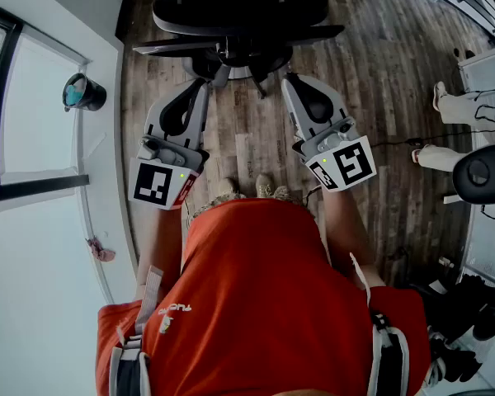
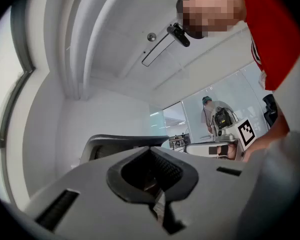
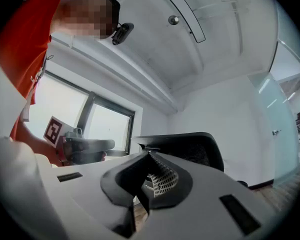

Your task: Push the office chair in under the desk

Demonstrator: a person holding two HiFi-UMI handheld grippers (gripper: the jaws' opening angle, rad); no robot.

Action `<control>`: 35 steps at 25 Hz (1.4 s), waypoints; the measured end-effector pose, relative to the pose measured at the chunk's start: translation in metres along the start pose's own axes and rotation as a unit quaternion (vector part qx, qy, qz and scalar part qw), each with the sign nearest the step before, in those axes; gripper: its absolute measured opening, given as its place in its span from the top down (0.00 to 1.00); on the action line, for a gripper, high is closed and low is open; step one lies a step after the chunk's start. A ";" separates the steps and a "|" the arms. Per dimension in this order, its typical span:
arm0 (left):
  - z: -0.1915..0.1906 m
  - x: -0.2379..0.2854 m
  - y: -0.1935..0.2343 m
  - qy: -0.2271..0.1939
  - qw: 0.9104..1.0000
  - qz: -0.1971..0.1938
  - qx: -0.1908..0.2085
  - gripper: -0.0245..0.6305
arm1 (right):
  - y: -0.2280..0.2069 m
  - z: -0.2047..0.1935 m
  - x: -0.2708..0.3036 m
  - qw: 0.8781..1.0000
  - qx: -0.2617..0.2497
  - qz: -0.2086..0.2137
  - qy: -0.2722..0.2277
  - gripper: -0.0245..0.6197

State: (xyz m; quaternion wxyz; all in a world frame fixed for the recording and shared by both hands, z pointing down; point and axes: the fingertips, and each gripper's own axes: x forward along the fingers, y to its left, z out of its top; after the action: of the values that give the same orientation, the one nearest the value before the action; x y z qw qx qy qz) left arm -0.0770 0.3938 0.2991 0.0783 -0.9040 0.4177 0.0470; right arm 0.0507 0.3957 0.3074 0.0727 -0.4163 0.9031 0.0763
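In the head view, the office chair stands on the wooden floor with its back toward the person. The left gripper and right gripper both reach toward that back, side by side.

In the left gripper view, the jaws are pressed together and empty, just short of the chair's backrest.

In the right gripper view, the jaws are likewise together and empty, with the backrest right behind them.

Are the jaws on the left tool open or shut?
Shut. The left gripper shows its jaws meeting at the tips, with nothing held between them.
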 end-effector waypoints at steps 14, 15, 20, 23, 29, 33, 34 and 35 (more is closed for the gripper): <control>-0.003 0.002 -0.001 0.002 1.000 0.012 0.002 0.95 | 0.000 -0.001 0.001 1.000 -0.003 0.012 -0.005 0.92; -0.003 0.003 -0.001 0.002 1.000 0.015 0.003 0.95 | 0.000 -0.001 0.002 1.000 -0.006 0.014 -0.005 0.92; -0.004 0.010 0.001 0.005 0.999 0.036 0.010 0.95 | -0.014 -0.001 0.005 1.000 -0.009 0.023 -0.009 0.92; -0.008 0.015 0.003 0.008 0.998 0.052 0.018 0.95 | -0.022 -0.003 0.007 0.999 -0.012 0.035 -0.009 0.92; -0.013 0.030 0.004 0.017 0.997 0.072 0.035 0.95 | -0.041 -0.007 0.007 0.998 -0.023 0.056 -0.007 0.92; -0.019 0.036 0.018 0.027 0.995 0.085 0.041 0.95 | -0.056 -0.014 0.012 0.998 -0.025 0.060 0.006 0.92; -0.021 0.037 0.023 0.033 0.995 0.087 0.046 0.95 | -0.060 -0.016 0.014 0.998 -0.026 0.060 0.010 0.92; -0.024 0.038 0.028 0.040 0.994 0.089 0.052 0.95 | -0.064 -0.018 0.017 0.998 -0.029 0.059 0.015 0.92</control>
State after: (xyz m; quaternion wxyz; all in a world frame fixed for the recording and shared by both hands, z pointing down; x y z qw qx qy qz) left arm -0.0734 0.3429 0.3137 0.1040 -0.8592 0.5010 -0.0039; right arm 0.0872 0.3389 0.3169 0.0424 -0.3656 0.9244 0.1001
